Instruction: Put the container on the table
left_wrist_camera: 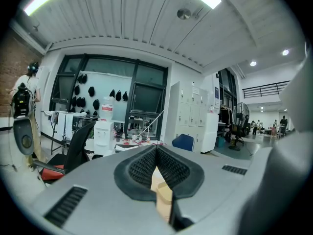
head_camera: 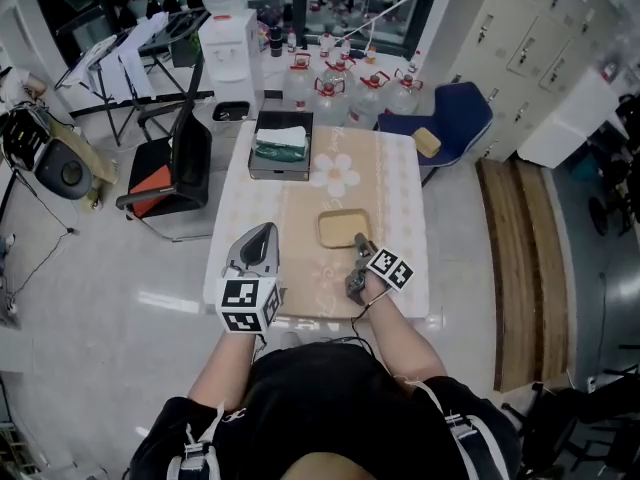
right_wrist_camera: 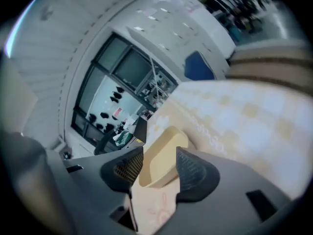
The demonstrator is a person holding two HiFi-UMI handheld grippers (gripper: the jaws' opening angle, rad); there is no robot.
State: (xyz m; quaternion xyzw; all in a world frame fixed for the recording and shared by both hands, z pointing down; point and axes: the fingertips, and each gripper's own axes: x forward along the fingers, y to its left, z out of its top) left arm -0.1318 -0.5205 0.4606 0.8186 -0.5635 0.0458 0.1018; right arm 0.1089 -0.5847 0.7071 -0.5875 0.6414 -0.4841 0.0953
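Two claws: your left claw [head_camera: 264, 230] closed and empty, your right claw [head_camera: 358, 241] parted astride the tan container [head_camera: 340, 226] on the bench [head_camera: 395, 183]; withdrawing crookedly could drag it.

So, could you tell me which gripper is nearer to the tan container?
Right. The right gripper is at the near right corner of the container, jaws apart; the left gripper, jaws together, is well off to its left.

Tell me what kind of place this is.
Probably a lab or workshop's common area, not a home: a water dispenser with spare water jugs, a bank of lockers and an office chair.
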